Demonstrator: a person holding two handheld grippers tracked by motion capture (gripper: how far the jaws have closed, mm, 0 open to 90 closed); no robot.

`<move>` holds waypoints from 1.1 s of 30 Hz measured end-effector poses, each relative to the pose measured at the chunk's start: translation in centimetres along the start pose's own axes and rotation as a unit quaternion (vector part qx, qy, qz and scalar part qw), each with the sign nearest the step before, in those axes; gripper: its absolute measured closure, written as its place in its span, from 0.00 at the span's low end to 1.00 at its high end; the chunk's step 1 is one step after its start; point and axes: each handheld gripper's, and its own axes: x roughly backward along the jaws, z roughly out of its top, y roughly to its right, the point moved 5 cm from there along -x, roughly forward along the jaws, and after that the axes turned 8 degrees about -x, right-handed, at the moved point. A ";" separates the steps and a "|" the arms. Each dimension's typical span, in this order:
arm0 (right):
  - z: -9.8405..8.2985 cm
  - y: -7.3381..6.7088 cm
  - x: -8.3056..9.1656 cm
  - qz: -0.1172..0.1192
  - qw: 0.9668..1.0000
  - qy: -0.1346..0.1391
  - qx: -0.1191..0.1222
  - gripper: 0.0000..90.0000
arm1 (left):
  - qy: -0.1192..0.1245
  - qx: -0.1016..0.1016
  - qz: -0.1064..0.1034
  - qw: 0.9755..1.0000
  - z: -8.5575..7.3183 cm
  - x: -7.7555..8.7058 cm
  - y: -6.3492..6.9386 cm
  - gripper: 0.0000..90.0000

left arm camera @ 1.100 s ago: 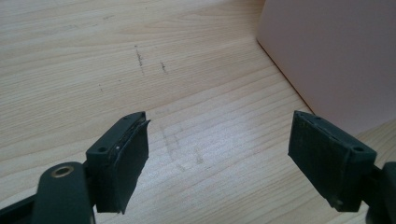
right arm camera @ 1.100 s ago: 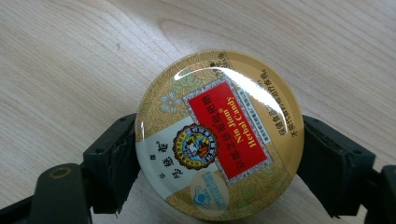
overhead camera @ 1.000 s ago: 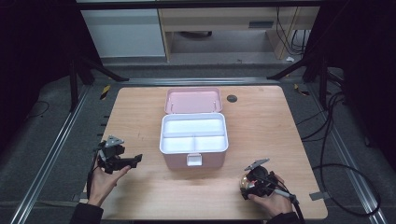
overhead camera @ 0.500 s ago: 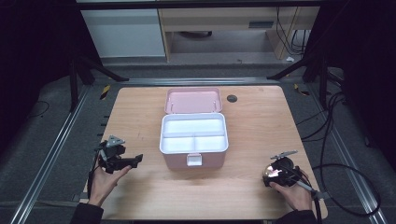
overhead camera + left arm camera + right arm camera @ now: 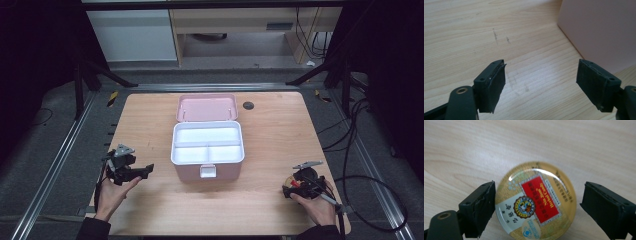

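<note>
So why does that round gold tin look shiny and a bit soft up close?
Right gripper view: a white glare arc sits on the tin, whose print is slightly blurred. Left gripper view: the jaws are sharp, the pink box hazy. High view: the table is lit, its surroundings dark.

— Any writing to read anywhere?

— Only on the round gold tin (image 5: 535,201), low in the middle of the right gripper view. Its lid carries a red panel with small gold lettering, too blurred to make out.

— Anything else on it?

— A round emblem left of the panel, with two dark Chinese characters beside it on a white patch. I can't read them surely.
</note>
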 end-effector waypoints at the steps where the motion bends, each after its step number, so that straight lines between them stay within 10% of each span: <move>1: 0.2 0.0 0.2 -0.001 1.000 0.010 0.003 0.14 | 0.001 0.001 -0.003 1.000 0.2 -0.1 0.1 0.26; 10: 4.2 -1.6 3.5 0.019 0.992 0.124 0.014 0.18 | 0.021 -0.015 -0.014 1.000 2.9 0.2 1.3 0.27; 25: 12.8 -9.7 5.9 0.136 0.961 0.223 0.086 0.33 | 0.078 -0.029 -0.051 0.995 8.3 0.4 3.7 0.32; 33: 13.3 -12.0 4.0 0.147 0.964 0.197 0.106 0.42 | 0.049 -0.060 -0.068 0.995 8.3 -1.4 6.1 0.43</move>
